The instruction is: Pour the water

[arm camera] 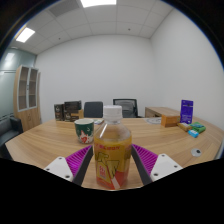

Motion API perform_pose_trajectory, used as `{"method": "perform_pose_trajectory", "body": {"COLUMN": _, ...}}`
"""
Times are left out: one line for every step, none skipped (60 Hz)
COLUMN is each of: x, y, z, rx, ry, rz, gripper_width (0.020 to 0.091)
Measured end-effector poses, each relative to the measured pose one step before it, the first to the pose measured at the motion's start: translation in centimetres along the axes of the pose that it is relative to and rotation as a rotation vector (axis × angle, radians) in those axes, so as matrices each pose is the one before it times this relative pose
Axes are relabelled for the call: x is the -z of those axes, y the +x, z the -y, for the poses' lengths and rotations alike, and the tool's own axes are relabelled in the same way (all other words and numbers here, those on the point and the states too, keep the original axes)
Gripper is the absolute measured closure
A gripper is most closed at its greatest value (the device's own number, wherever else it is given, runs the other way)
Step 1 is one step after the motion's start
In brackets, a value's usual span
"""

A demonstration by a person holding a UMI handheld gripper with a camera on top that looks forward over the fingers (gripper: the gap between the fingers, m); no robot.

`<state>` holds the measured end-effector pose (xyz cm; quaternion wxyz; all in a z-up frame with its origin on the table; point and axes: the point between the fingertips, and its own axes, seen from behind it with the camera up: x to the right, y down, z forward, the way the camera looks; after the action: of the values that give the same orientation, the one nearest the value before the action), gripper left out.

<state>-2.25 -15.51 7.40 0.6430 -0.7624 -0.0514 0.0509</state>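
A clear plastic bottle (113,152) with a white cap, an orange-yellow label and pale liquid stands upright between my two fingers. My gripper (113,166) is shut on the bottle, both purple pads (81,160) pressing its sides at label height. Just beyond the bottle, slightly left, a white and green patterned cup (85,129) stands on the wooden table (45,142). The bottle's base is hidden below the view.
A purple box (187,111) and a small green box (197,129) sit on the table's right side, with a cardboard box (169,119) behind. Office chairs (125,106) stand at the far edge. A bookshelf (28,92) lines the left wall.
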Motion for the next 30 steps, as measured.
{"method": "perform_pose_trajectory", "body": {"x": -0.338, "y": -0.152, "z": -0.044, "rx": -0.0016, "ry": -0.00184, "rz": -0.00065, "gripper_width": 0.0278}}
{"method": "perform_pose_trajectory", "body": {"x": -0.304, "y": -0.159, "z": -0.133, "rx": -0.0002, "ry": -0.00443, "rz": 0.00036, "gripper_width": 0.029}}
{"method": "perform_pose_trajectory", "body": {"x": -0.28, "y": -0.115, "z": -0.155, "rx": 0.0, "ry": -0.00482, "rz": -0.0005, "gripper_width": 0.0316}}
{"method": "perform_pose_trajectory", "body": {"x": -0.287, "y": -0.178, "z": -0.094, "rx": 0.0006, "ry": -0.00086, "rz": -0.00215, "gripper_width": 0.0359}}
{"method": "perform_pose_trajectory", "body": {"x": -0.208, "y": 0.213, "z": 0.039, "rx": 0.0011, "ry": -0.00005, "rz": -0.01159, "gripper_width": 0.0402}}
{"method": "perform_pose_trajectory", "body": {"x": -0.137, "y": 0.181, "z": 0.011, "rx": 0.0053, "ry": 0.00082, "rz": -0.00947, "gripper_width": 0.0479}}
{"method": "perform_pose_trajectory", "body": {"x": 0.024, "y": -0.015, "z": 0.05, "rx": -0.0022, "ry": -0.00114, "rz": -0.00237, "gripper_width": 0.0479}}
{"method": "perform_pose_trajectory", "body": {"x": 0.082, "y": 0.102, "z": 0.134, "rx": -0.0022, "ry": 0.00319, "rz": -0.00515, "gripper_width": 0.0486}}
{"method": "perform_pose_trajectory", "body": {"x": 0.058, "y": 0.033, "z": 0.08, "rx": -0.0009, "ry": 0.00098, "rz": -0.00233, "gripper_width": 0.0508}}
{"method": "perform_pose_trajectory", "body": {"x": 0.058, "y": 0.017, "z": 0.036, "rx": 0.0011, "ry": 0.00138, "rz": -0.00065, "gripper_width": 0.0527}}
{"method": "perform_pose_trajectory", "body": {"x": -0.035, "y": 0.395, "z": -0.079, "rx": 0.0024, "ry": 0.00175, "rz": 0.00301, "gripper_width": 0.0549}}
{"method": "perform_pose_trajectory", "body": {"x": -0.001, "y": -0.308, "z": -0.042, "rx": -0.0001, "ry": 0.00425, "rz": 0.00072, "gripper_width": 0.0566}}
{"method": "perform_pose_trajectory", "body": {"x": 0.08, "y": -0.074, "z": 0.039, "rx": -0.0023, "ry": 0.00463, "rz": 0.00329, "gripper_width": 0.0578}}
{"method": "perform_pose_trajectory", "body": {"x": 0.034, "y": -0.013, "z": 0.004, "rx": -0.0038, "ry": 0.00288, "rz": 0.00229, "gripper_width": 0.0594}}
{"method": "perform_pose_trajectory", "body": {"x": 0.034, "y": 0.033, "z": -0.05, "rx": -0.003, "ry": 0.00127, "rz": 0.00114, "gripper_width": 0.0599}}
{"method": "perform_pose_trajectory", "body": {"x": 0.011, "y": 0.1, "z": 0.019, "rx": -0.0017, "ry": 0.00451, "rz": -0.00169, "gripper_width": 0.0606}}
{"method": "perform_pose_trajectory", "body": {"x": 0.019, "y": 0.097, "z": -0.026, "rx": 0.0, "ry": 0.00067, "rz": -0.00151, "gripper_width": 0.0633}}
{"method": "perform_pose_trajectory", "body": {"x": 0.038, "y": 0.194, "z": 0.035, "rx": -0.0007, "ry": 0.00113, "rz": -0.00544, "gripper_width": 0.0634}}
{"method": "perform_pose_trajectory", "body": {"x": -0.007, "y": 0.236, "z": -0.037, "rx": 0.0045, "ry": -0.0042, "rz": -0.00641, "gripper_width": 0.0634}}
{"method": "perform_pose_trajectory", "body": {"x": -0.027, "y": 0.252, "z": 0.031, "rx": 0.0106, "ry": -0.00446, "rz": -0.0057, "gripper_width": 0.0634}}
{"method": "perform_pose_trajectory", "body": {"x": -0.059, "y": 0.225, "z": 0.034, "rx": 0.0162, "ry": -0.0048, "rz": -0.00359, "gripper_width": 0.0633}}
{"method": "perform_pose_trajectory", "body": {"x": -0.065, "y": 0.216, "z": 0.128, "rx": 0.0156, "ry": -0.00294, "rz": -0.00266, "gripper_width": 0.0632}}
{"method": "perform_pose_trajectory", "body": {"x": -0.096, "y": 0.231, "z": 0.274, "rx": 0.0132, "ry": 0.00153, "rz": -0.00222, "gripper_width": 0.0634}}
{"method": "perform_pose_trajectory", "body": {"x": -0.103, "y": 0.019, "z": 0.376, "rx": 0.0101, "ry": 0.0031, "rz": -0.00911, "gripper_width": 0.0633}}
{"method": "perform_pose_trajectory", "body": {"x": -0.139, "y": 0.449, "z": 0.418, "rx": 0.0095, "ry": 0.00309, "rz": -0.00753, "gripper_width": 0.0632}}
{"method": "perform_pose_trajectory", "body": {"x": -0.218, "y": 0.503, "z": 0.458, "rx": 0.0133, "ry": 0.00154, "rz": -0.00943, "gripper_width": 0.0632}}
{"method": "perform_pose_trajectory", "body": {"x": -0.293, "y": 0.5, "z": 0.482, "rx": 0.0196, "ry": 0.00049, "rz": -0.00936, "gripper_width": 0.0634}}
{"method": "perform_pose_trajectory", "body": {"x": -0.33, "y": 0.543, "z": 0.545, "rx": 0.0253, "ry": 0.00091, "rz": -0.00979, "gripper_width": 0.0632}}
{"method": "perform_pose_trajectory", "body": {"x": -0.447, "y": 0.584, "z": 0.602, "rx": 0.0279, "ry": 0.00158, "rz": -0.01047, "gripper_width": 0.0633}}
{"method": "perform_pose_trajectory", "body": {"x": -0.493, "y": 0.56, "z": 0.662, "rx": 0.0287, "ry": 0.00249, "rz": -0.01265, "gripper_width": 0.0632}}
